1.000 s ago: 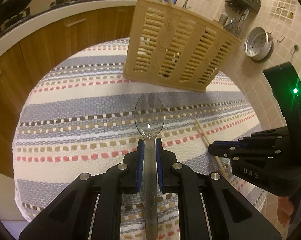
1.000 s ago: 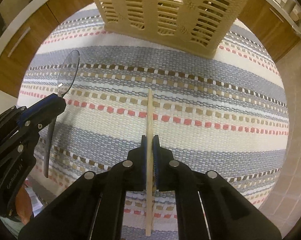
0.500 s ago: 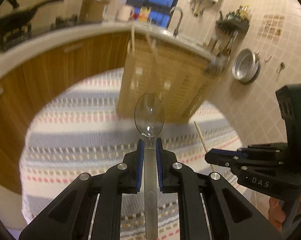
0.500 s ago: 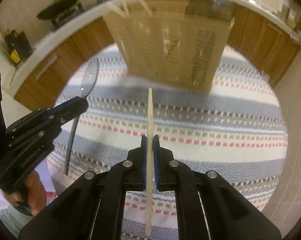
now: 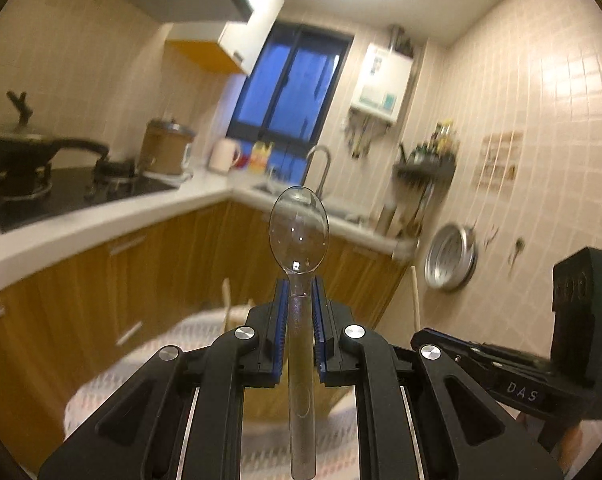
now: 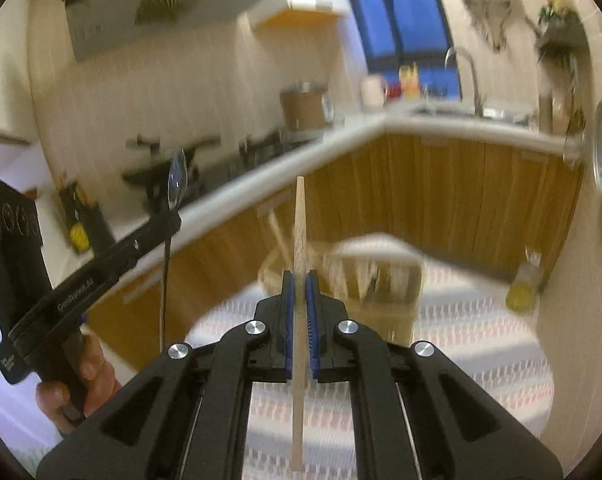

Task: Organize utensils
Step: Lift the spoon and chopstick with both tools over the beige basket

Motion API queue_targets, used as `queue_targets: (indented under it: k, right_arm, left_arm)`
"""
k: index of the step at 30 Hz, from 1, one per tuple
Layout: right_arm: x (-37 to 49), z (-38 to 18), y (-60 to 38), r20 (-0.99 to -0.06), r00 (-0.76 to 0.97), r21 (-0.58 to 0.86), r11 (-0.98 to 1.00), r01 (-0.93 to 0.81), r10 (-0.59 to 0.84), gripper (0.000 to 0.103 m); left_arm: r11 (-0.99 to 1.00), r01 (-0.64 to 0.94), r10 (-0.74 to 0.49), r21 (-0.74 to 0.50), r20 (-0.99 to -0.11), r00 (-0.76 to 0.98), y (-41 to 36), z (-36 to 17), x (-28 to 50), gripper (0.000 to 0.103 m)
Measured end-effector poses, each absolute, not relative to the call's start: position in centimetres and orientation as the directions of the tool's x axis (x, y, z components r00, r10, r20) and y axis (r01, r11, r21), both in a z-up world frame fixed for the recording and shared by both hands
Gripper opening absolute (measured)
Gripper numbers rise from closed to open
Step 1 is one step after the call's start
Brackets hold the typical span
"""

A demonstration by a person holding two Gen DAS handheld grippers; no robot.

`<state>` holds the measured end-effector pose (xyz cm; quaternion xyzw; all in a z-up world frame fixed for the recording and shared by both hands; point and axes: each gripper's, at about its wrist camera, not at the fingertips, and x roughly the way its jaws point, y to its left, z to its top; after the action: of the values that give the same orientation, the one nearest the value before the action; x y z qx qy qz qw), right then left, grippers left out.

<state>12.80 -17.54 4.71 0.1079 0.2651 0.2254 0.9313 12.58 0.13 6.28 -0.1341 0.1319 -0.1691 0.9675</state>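
My left gripper (image 5: 300, 286) is shut on a clear plastic spoon (image 5: 299, 236), bowl pointing up and forward. My right gripper (image 6: 300, 278) is shut on a wooden chopstick (image 6: 300, 220), tip pointing up. Both are raised and tilted up above the round table with the striped cloth (image 6: 481, 340). The beige slotted utensil basket (image 6: 381, 280) stands on the table ahead of the right gripper, blurred, with chopsticks sticking out. In the left wrist view the basket is mostly hidden behind my fingers. The right gripper (image 5: 425, 338) shows at the left view's right; the left gripper (image 6: 171, 216) shows at the right view's left.
A kitchen counter (image 5: 101, 224) with wooden cabinets curves behind the table, with a stove and pan (image 5: 29, 148), a sink tap (image 5: 317, 160) and a metal bowl on the tiled wall (image 5: 451, 258). A small yellow-filled bottle (image 6: 523, 288) stands on the table's far right.
Both grippers have lifted and tilted upward, so the views swung from the tablecloth and basket up to the kitchen walls. Each still holds its utensil.
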Motion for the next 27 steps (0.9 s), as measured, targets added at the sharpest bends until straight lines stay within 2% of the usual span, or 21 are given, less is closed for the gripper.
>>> queue_targets:
  k: [6,10,17,20,23,27]
  right_arm:
    - [14.9,6.4,-17.6,-0.262,0.861,0.307,0.883,-0.354,0.436,0.005]
    - [16.6,6.4,-17.2,-0.2,0.909,0.251,0.916,-0.313,0.365,0.004]
    - [18.5,3.9,-15.7,-0.162,0.938,0.131,0.949,-0.288,0.306,0.004]
    - [19.2,2.7,-15.4,-0.16,0.927,0.111,0.939,-0.324,0.339,0.004]
    - [19.7,1.6,-15.5,-0.143,0.933,0.114,0.942,-0.317,0.331,0.004]
    - [21.1,0.3,-16.4,-0.165,0.925,0.166,0.934,-0.316,0.342,0.004]
  left_arm:
    - [0.873,0.339,-0.396,-0.351,-0.104,0.912,-1.2,7.3,15.3,0.01]
    - [0.873,0.343,-0.383,-0.347,-0.051,0.923,-2.2,6.4,17.4,0.01]
    - [0.87,0.315,-0.353,-0.379,-0.035,0.935,-3.1,3.1,20.6,0.01]
    - [0.879,0.275,-0.318,-0.389,-0.049,0.947,-3.3,1.5,21.6,0.01]
    - [0.897,0.224,-0.267,-0.382,-0.064,0.962,-3.8,0.2,22.2,0.01]
    - [0.912,0.181,-0.219,-0.369,-0.064,0.974,-4.3,-1.2,22.2,0.01]
